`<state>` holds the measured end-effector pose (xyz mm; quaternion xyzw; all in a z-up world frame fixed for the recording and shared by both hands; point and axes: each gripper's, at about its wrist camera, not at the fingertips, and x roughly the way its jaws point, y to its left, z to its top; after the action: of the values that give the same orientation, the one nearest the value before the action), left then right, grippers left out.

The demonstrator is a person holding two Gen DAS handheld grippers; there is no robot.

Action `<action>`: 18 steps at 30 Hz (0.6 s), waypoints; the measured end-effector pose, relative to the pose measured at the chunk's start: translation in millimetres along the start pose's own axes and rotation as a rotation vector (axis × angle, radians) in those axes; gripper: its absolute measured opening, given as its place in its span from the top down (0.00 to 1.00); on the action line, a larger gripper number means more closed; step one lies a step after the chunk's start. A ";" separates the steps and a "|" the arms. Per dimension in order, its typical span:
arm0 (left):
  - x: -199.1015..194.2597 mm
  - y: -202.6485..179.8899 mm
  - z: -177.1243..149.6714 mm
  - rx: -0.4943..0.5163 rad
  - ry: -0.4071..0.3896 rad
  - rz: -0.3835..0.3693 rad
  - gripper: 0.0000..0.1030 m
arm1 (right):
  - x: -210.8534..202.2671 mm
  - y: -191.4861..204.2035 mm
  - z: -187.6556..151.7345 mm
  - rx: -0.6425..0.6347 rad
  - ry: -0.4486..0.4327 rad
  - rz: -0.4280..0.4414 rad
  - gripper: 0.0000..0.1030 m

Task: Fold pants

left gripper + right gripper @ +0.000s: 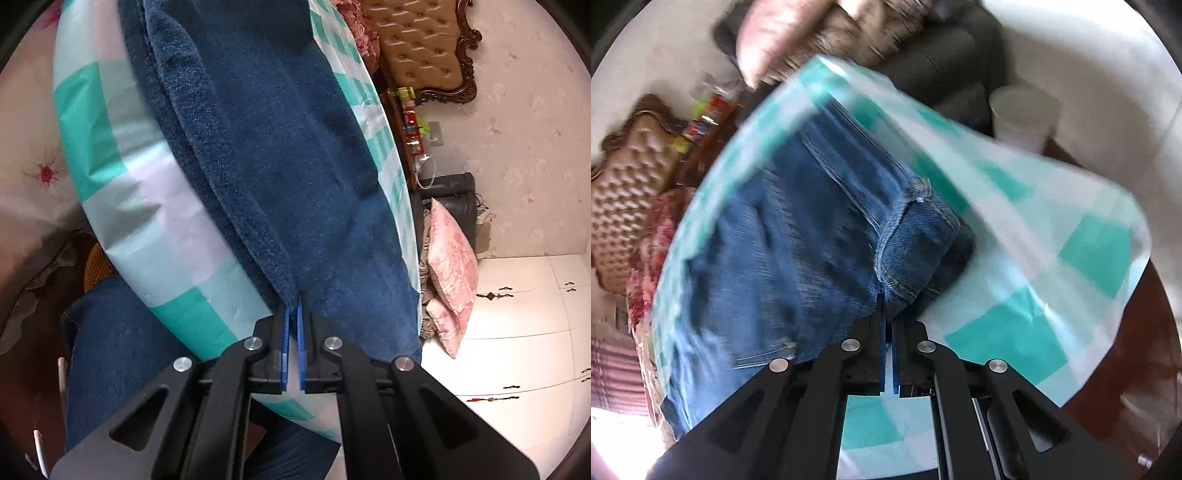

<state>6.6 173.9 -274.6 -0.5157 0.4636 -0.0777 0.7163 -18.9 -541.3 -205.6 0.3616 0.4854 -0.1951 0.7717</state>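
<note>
Your left claw [294, 306] is clamped tight on an edge of the pants [266, 155], which stretch away toward 12 o'clock over the checked cloth [122, 206] covering the bench, likely so the leg stays taut. Your right claw [888, 314], at 6 o'clock in its own blurred view, pinches the hemmed cuff [916, 243] of the same pants. Holding both ends this way probably lets you carry one layer squarely over the other.

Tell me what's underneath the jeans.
The jeans lie on a teal-and-white checkered cloth, visible around their edges. Whatever supports the cloth directly beneath the denim is covered.
</note>
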 end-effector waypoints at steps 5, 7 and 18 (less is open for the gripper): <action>-33.5 12.6 34.8 0.005 -0.118 0.004 0.75 | 0.5 -0.9 -4.3 -0.019 -0.021 -0.035 0.99; -53.3 28.9 61.3 -0.037 -0.179 -0.001 0.75 | -0.3 -1.6 -6.6 -0.008 -0.016 -0.028 0.99; -110.1 32.8 131.0 -0.027 -0.249 0.025 0.98 | -34.3 4.7 -2.5 -0.006 -0.082 -0.029 0.99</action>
<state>30.6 341.1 -231.8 -0.5252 0.3784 0.0022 0.7622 -32.9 -537.9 -174.0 0.3440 0.4591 -0.2197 0.7891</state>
